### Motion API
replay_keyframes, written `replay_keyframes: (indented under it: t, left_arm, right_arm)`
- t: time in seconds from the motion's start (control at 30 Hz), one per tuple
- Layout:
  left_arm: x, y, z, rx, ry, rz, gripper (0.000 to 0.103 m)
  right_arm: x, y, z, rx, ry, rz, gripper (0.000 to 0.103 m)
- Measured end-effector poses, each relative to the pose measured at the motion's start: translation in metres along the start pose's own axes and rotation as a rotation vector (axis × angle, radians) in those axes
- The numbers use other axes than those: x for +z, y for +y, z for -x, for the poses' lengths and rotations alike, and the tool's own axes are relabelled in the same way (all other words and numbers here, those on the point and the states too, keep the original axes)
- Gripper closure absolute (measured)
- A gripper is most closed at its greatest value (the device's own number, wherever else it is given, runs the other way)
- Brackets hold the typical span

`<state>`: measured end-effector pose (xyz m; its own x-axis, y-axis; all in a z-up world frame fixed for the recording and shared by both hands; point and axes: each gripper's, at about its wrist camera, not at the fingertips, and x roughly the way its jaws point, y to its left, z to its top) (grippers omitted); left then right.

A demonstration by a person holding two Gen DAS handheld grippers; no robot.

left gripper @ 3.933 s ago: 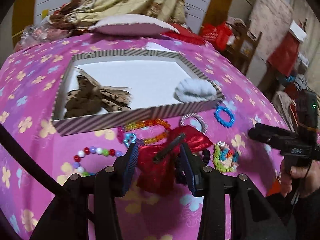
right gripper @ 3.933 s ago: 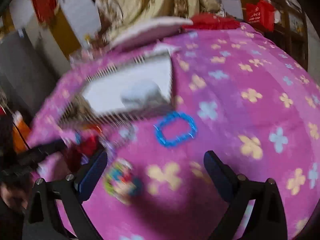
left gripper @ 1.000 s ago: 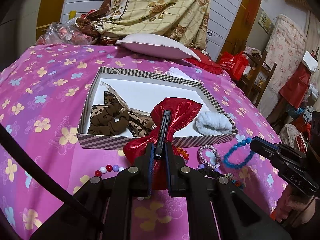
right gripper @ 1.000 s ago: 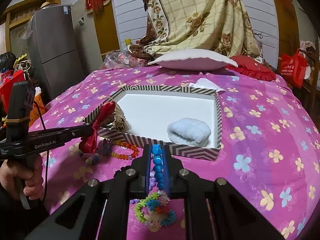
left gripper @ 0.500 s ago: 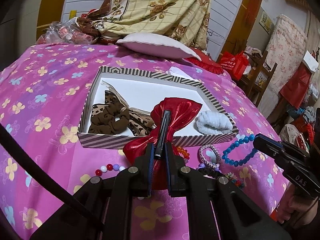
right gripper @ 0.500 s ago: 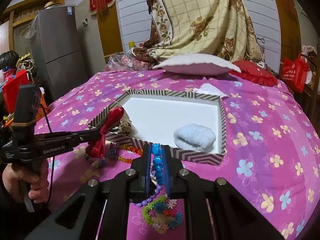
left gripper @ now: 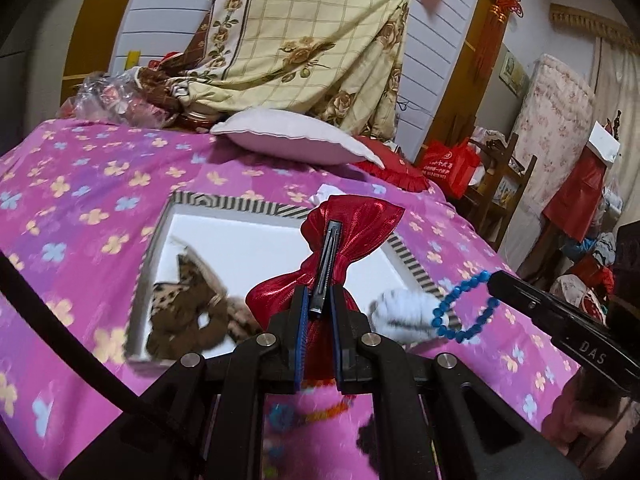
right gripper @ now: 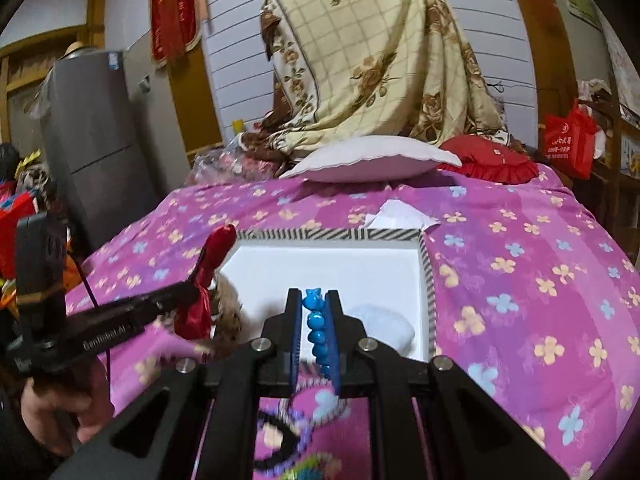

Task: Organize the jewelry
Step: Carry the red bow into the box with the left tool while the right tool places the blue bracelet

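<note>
- The left claw [left gripper: 319,312], at the bottom centre of the left wrist view, is clamped on the black clip of a shiny red bow hair clip [left gripper: 348,236], which sticks up above the jaws.
- The right claw [right gripper: 314,320], at the bottom centre of the right wrist view, is closed on a blue bead bracelet [right gripper: 316,320]; in the left wrist view the bracelet's loop [left gripper: 464,308] hangs at the tip of that claw, at the right of the frame.
- Both items are in the air, in front of a striped-rim box [left gripper: 240,204] with a white floor, lying on a pink flowered bedspread [right gripper: 540,280].
- Inside the box, a leopard-print scrunchie [left gripper: 188,312] lies at the lower left and a pale blue fluffy scrunchie [right gripper: 384,328] at the lower right.
- More bead jewellery, blurred, lies on the bedspread at the bottom edge.
- A white pillow [right gripper: 372,158] sits beyond the box.
</note>
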<state>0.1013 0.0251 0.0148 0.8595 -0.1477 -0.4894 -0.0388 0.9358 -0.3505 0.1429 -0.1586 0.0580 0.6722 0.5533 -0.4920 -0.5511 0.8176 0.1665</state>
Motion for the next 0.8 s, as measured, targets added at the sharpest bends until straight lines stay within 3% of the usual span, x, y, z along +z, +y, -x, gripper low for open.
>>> replay_keyframes:
  t: [0.3,0.47,0.7,0.8]
  left_arm:
    - [0.018,0.007,-0.027,0.008,0.009,0.023,0.103]
    - [0.027,0.016,-0.054,0.036,0.03,0.042,0.103]
    - [0.025,0.042,-0.092,0.166,0.15,0.107,0.103]
    - [0.022,0.055,-0.095,0.209,0.171,0.135,0.103]
  right_arm:
    - [0.022,-0.012,-0.045,-0.041,0.0,-0.063,0.091]
    - [0.032,-0.015,-0.088,-0.058,0.055,-0.077,0.092]
    - [0.028,-0.029,-0.138,0.045,0.158,-0.191,0.092]
    - [0.024,-0.046,-0.15,0.006,0.185,-0.251,0.091]
